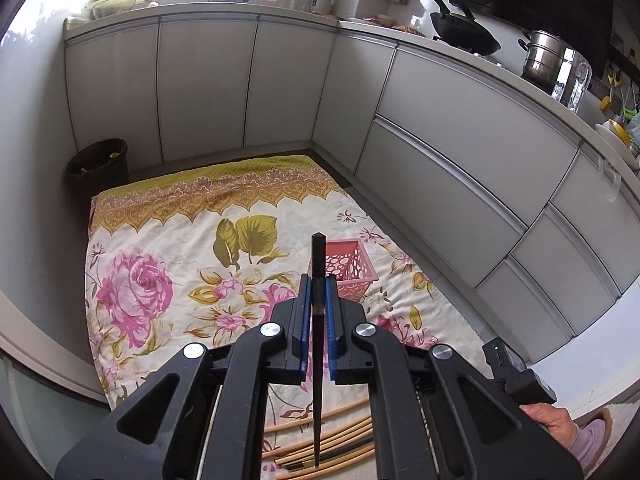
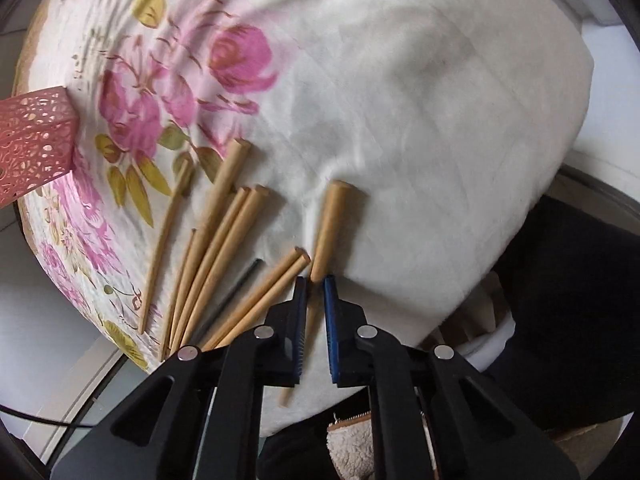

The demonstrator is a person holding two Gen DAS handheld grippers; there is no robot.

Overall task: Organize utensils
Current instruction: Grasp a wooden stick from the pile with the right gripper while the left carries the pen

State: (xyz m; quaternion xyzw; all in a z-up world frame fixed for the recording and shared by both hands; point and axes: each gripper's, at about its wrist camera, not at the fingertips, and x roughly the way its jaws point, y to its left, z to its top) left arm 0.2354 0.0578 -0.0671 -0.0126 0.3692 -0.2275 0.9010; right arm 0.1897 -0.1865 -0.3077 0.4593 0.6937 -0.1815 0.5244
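Observation:
My left gripper (image 1: 319, 280) is shut on a dark chopstick (image 1: 319, 256), held upright above the floral cloth (image 1: 160, 248). The pink perforated basket (image 1: 350, 268) stands on the cloth just behind it. Several wooden chopsticks (image 1: 332, 436) lie on the cloth below. In the right wrist view my right gripper (image 2: 315, 280) is slightly open, its jaws on either side of one wooden chopstick (image 2: 332, 224) that lies on the cloth. Several more wooden chopsticks (image 2: 224, 256) and a dark chopstick (image 2: 236, 288) lie to its left. The basket (image 2: 34, 136) is at the far left.
White kitchen cabinets (image 1: 440, 132) surround the cloth-covered surface. A dark waste bin (image 1: 98, 162) stands at the far left corner. A wok (image 1: 464, 28) and a steel pot (image 1: 546, 56) sit on the counter. The cloth's edge (image 2: 132, 352) drops off near the chopsticks.

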